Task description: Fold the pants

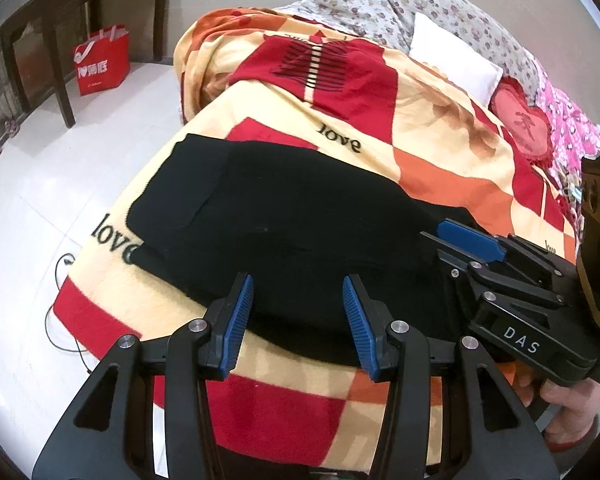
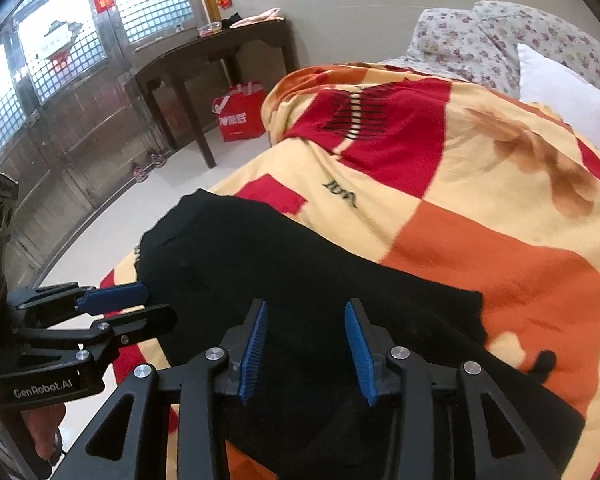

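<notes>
Black pants (image 1: 284,224) lie spread flat on a checked red, orange and cream blanket (image 1: 452,152) covering the bed, near its foot end. The left hand-held gripper (image 1: 298,324) hangs over the near edge of the pants with its blue-padded jaws apart and nothing between them. The right hand-held gripper (image 2: 306,346) hovers above the same garment, likewise spread wide and empty, beside the left one.
</notes>
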Available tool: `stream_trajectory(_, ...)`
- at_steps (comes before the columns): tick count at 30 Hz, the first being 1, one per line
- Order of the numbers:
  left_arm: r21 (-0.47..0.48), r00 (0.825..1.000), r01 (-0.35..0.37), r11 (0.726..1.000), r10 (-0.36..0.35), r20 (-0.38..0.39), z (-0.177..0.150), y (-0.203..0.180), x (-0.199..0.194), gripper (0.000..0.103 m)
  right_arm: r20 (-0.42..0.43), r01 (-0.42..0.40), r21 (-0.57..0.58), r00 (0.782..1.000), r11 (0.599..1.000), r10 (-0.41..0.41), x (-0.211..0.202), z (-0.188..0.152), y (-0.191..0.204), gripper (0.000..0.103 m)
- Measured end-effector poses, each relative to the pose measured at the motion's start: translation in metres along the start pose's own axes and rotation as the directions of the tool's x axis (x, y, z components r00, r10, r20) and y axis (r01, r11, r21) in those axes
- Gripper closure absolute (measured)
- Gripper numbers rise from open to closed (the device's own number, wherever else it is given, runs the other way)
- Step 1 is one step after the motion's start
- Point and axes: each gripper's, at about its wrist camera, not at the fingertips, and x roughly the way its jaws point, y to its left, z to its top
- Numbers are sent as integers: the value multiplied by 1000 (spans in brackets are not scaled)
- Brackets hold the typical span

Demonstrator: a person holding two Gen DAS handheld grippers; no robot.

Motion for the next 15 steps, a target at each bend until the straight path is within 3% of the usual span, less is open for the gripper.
stream_trajectory(4, -43, 1000, -18, 999, 18, -8, 1, 14, -1, 55, 18, -33, -34, 999, 999, 34, 7, 11, 13, 61)
stream_trajectory(6, -65, 1000, -19, 998, 18, -17, 0, 21, -1, 48, 6, -40, -57, 999, 998, 40, 15, 17, 22, 60)
stream_trajectory(12, -159, 999, 34, 987, -36, -13, -4, 49, -7, 46, -20, -43, -96, 999, 994, 41, 39, 35, 35, 59)
stream_trajectory(15, -216, 997, 70, 974, -73, -5, -11, 66, -10, 37, -19, -25, -130, 1000, 991, 23, 50, 44, 39, 58)
